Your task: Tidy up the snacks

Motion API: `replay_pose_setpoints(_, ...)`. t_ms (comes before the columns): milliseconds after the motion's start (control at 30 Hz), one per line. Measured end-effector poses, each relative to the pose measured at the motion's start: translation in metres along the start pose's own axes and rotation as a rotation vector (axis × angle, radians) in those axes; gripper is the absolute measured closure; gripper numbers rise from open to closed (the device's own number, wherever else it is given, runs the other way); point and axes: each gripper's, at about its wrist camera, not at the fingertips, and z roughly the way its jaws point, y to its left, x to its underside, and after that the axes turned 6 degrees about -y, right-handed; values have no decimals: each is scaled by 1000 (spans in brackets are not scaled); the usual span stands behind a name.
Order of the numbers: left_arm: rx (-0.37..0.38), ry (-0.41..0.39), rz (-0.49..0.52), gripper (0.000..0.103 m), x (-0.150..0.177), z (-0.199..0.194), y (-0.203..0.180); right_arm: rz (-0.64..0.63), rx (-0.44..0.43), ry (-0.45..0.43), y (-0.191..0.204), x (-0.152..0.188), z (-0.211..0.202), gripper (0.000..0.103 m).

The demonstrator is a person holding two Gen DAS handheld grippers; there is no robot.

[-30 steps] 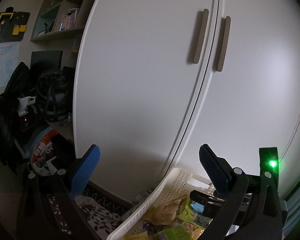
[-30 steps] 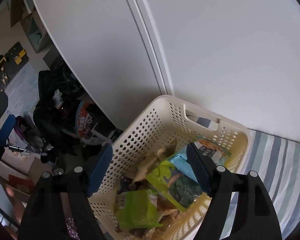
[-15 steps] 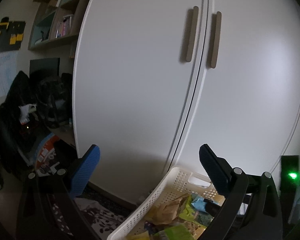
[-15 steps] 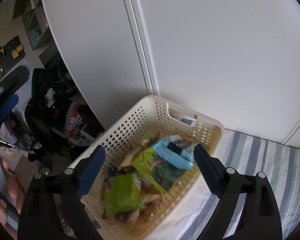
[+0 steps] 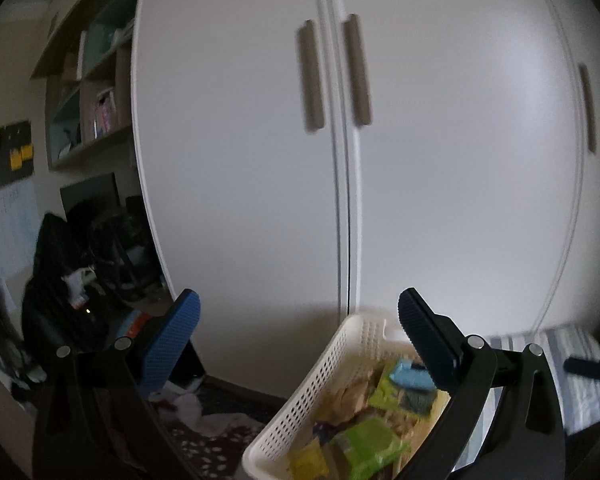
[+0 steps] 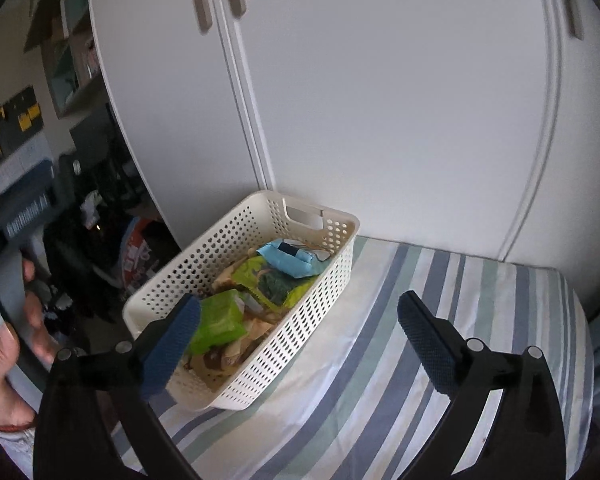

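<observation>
A cream perforated basket (image 6: 300, 332) (image 5: 320, 380) holds several snack packets on a striped bed. Inside lie a lime green packet (image 6: 220, 320) (image 5: 368, 446), a light blue packet (image 6: 288, 260) (image 5: 410, 376) and a dark green printed bag (image 6: 274, 284). My right gripper (image 6: 298, 338) hangs open above the basket's near right side, nothing between its fingers. My left gripper (image 5: 300, 344) is open too, raised left of the basket and facing the wardrobe.
White wardrobe doors (image 5: 440, 160) with tan handles (image 5: 312, 80) stand right behind the basket. The striped bed cover (image 6: 440, 360) spreads to the right. A hand (image 6: 4, 360) holds the other gripper at far left. A dark cluttered chair (image 5: 72, 280) and shelves (image 5: 88, 112) lie left.
The right gripper has pulled back and up from the basket, which now shows whole on the bed. The left view has swung right, bringing the wardrobe handles to the centre.
</observation>
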Motion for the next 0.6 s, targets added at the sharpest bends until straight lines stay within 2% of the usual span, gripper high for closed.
replay_pose_setpoints(167, -24, 18, 108, 3, 8, -30, -14, 28, -24, -36, -4, 7, -27, 5)
replay_pose_setpoints(300, -15, 14, 139, 2, 10, -52, -16, 42, -31, -48, -2, 14, -42, 5)
replay_pose_setpoints(600, -20, 4, 195, 2, 14, -87, -12, 31, 39, -87, 3, 22, -67, 5)
